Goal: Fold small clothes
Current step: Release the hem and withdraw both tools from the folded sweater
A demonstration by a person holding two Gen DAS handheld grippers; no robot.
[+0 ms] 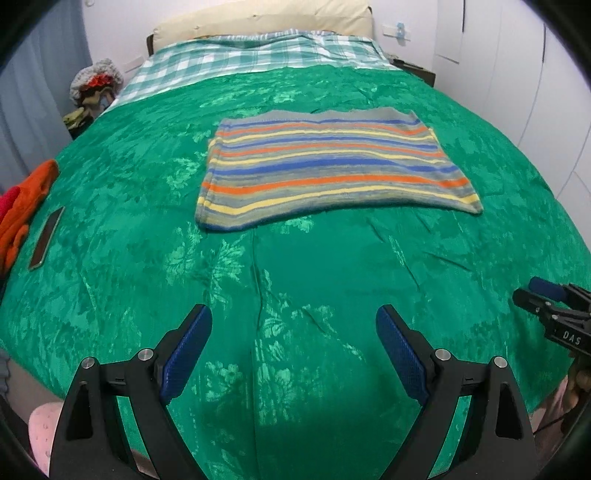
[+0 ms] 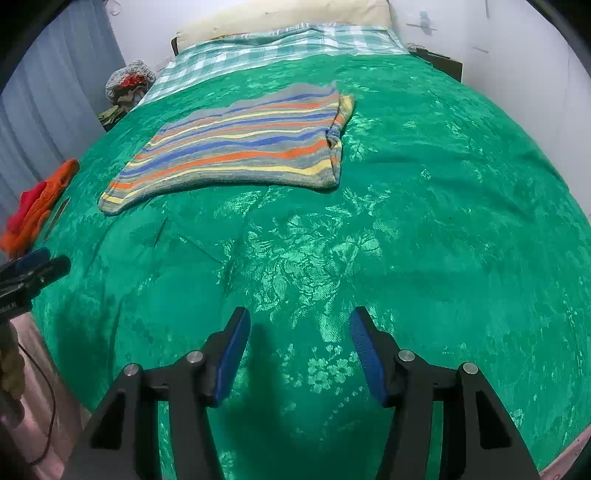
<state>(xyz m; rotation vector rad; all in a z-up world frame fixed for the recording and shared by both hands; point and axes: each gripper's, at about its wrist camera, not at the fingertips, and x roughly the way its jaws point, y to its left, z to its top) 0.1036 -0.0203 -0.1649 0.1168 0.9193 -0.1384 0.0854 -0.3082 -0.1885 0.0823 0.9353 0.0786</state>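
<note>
The striped garment (image 1: 332,166) lies flat and folded into a rough rectangle on the green floral bedspread (image 1: 147,258), toward the middle of the bed, with its bands of orange, blue, yellow and grey running across it; from the right wrist view its right end (image 2: 338,147) shows a bunched, doubled-over edge. Nothing rests on the garment and nothing lies between it and either tool. Well to the left of the garment, at the bed's edge, sits a heap of orange and red clothes (image 1: 26,210), and just beside that heap, nearer the garment, a dark flat phone-like slab (image 1: 46,240). Beyond the garment a green-and-white checked sheet (image 1: 229,59) covers the head of the bed, with a cream pillow (image 1: 266,20) behind it. Past the garment's far left corner, off the bed, stands a pile topped by a grey knitted thing (image 1: 98,79). Pale walls and a grey curtain (image 2: 62,85) close in the room. The left gripper (image 1: 293,325) hangs above bare bedspread on the near side of the garment, jaws spread wide and empty; the right gripper (image 2: 299,328) hangs likewise, jaws apart with nothing between them
</note>
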